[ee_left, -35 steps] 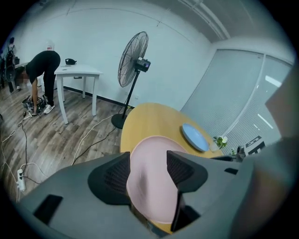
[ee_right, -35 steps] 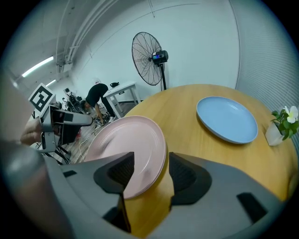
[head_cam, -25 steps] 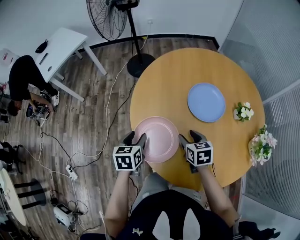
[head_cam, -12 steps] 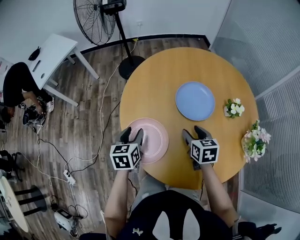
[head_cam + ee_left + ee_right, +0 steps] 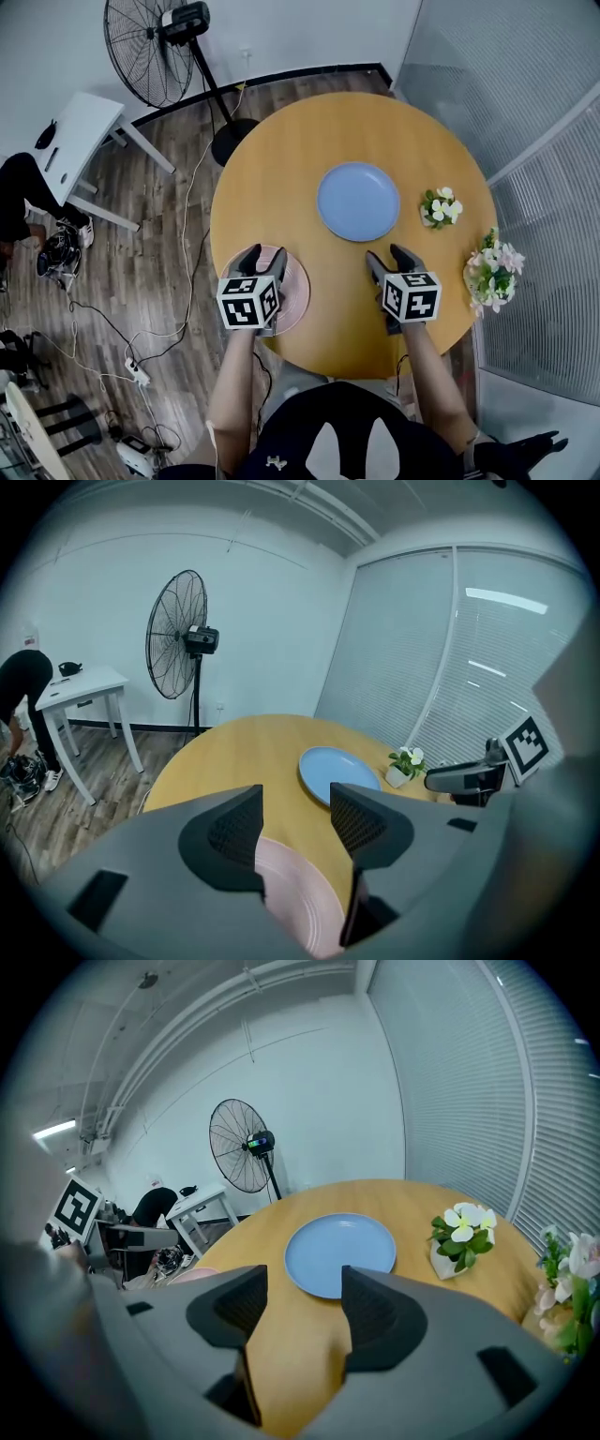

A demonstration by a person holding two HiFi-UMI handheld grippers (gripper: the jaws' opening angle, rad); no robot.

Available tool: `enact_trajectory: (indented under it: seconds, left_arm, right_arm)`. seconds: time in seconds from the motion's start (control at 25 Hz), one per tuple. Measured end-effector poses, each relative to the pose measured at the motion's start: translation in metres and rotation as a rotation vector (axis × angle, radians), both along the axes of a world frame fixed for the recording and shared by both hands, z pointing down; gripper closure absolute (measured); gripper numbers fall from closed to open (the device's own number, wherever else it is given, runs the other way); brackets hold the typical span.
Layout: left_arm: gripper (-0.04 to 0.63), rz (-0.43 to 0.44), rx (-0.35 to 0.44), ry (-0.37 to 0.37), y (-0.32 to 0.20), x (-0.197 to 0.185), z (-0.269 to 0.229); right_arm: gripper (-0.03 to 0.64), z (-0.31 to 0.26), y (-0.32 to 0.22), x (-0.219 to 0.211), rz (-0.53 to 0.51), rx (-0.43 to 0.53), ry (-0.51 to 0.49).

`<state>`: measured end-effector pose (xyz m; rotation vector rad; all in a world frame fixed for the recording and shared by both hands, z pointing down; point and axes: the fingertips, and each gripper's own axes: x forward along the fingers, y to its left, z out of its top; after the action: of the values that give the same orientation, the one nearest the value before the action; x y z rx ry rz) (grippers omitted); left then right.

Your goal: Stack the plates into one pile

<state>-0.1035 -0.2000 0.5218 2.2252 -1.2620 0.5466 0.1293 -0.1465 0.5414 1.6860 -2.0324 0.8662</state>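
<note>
Both tongs, left (image 5: 262,255) and right (image 5: 392,255), stand spread, having just opened wider, and pinch nothing. The left hovers over the pink plate (image 5: 293,289) at the counter's (image 5: 309,131) 7 o'clock edge. The blue plate (image 5: 358,202) lies apart, towards 1 o'clock from it. No pile yet — next, one plate's rim needs gripping, then carrying onto the other.

Plates: two, one blue plate (image 5: 358,201) and one pink plate (image 5: 295,286).

Grippers: two, the left gripper (image 5: 263,255) and the right gripper (image 5: 387,255).

Marker cubes: two, the left cube (image 5: 248,300) and the right cube (image 5: 411,295).

Flower pots: two, a small pot (image 5: 439,206) with white flowers and a larger pot (image 5: 492,275) with pink flowers.

Round table (image 5: 281,169): one.

Fan (image 5: 150,47): one.

Desk (image 5: 80,141): one.

Bystander (image 5: 19,187): one.
</note>
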Motion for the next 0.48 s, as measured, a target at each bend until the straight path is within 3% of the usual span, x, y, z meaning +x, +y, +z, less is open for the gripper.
enact_trajectory:
  seconds: [0.48]
  left_arm:
    - [0.380, 0.063, -0.026, 0.018, -0.041, 0.076, 0.004]
  right_arm:
    - [0.368, 0.002, -0.022, 0.068, 0.078, 0.005, -0.015]
